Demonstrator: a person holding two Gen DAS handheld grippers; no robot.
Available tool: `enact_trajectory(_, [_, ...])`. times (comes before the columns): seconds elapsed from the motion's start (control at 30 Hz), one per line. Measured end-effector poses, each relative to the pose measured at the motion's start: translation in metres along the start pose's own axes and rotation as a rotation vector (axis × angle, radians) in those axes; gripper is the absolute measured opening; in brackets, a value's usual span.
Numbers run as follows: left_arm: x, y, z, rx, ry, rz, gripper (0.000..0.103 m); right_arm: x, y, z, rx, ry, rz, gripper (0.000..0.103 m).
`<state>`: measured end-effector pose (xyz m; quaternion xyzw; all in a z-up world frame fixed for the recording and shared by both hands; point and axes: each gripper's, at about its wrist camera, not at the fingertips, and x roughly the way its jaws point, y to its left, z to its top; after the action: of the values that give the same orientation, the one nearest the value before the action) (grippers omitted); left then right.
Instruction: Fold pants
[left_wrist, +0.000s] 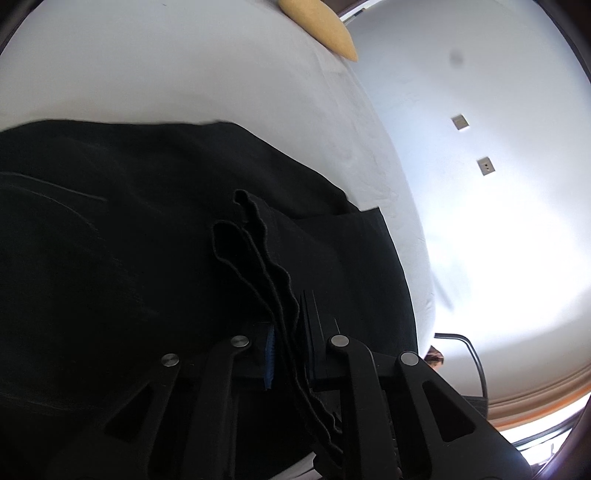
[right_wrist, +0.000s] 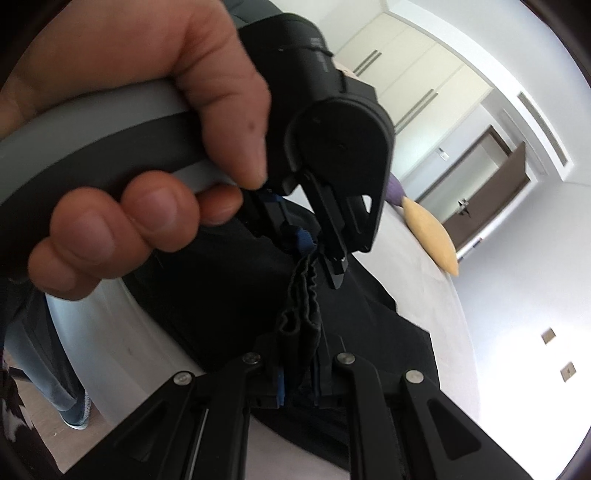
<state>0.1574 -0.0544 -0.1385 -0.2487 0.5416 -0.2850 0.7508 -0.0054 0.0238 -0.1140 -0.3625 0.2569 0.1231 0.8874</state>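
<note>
Both grippers, left (left_wrist: 288, 354) and right (right_wrist: 299, 373), pinch the black pants (left_wrist: 110, 240) by the bunched edge. The pants lie on a white bed (left_wrist: 184, 74); a yellow pillow (left_wrist: 325, 26) is at 12 o'clock.

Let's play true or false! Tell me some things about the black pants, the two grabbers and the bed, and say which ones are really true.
1. The pants are black. True.
2. The left gripper is wide open and holds nothing. False: it is shut on a bunched edge of the pants.
3. The right gripper pinches the pants too. True.
4. The pants lie on a red sheet. False: the bed sheet is white.
5. A yellow pillow sits on the bed. True.
6. In the right wrist view, no hand shows. False: a hand grips the other gripper's handle.
</note>
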Motion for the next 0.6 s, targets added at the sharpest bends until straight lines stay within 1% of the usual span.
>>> enact_trajectory(0.17, [-0.011,0.018,0.014,-0.014,-0.018,0.033,0.011,0.014,0.003,0.016,-0.019,-0.001,0.04,0.011])
enact_trajectory(0.3, [-0.015,0.03,0.027,-0.02,-0.023,0.058,0.011,0.026,0.009,0.021,-0.036,0.014,0.069,0.012])
enact_trajectory(0.33, [-0.013,0.032,0.03,-0.02,-0.023,0.065,0.011,0.03,0.01,0.021,-0.037,0.02,0.078,0.012])
enact_trajectory(0.37, [-0.011,0.034,0.032,-0.019,-0.023,0.074,0.011,0.03,0.006,0.01,-0.035,0.024,0.086,0.012])
enact_trajectory(0.47, [0.001,0.032,0.037,0.011,-0.01,0.13,0.011,0.043,0.0,0.006,-0.019,0.055,0.134,0.013])
enact_trajectory(0.57, [0.005,0.029,0.035,0.054,-0.019,0.162,0.012,0.043,-0.015,-0.002,0.051,0.066,0.181,0.024])
enact_trajectory(0.6, [0.006,0.024,0.033,0.071,-0.023,0.177,0.012,0.039,-0.022,-0.006,0.079,0.061,0.203,0.038])
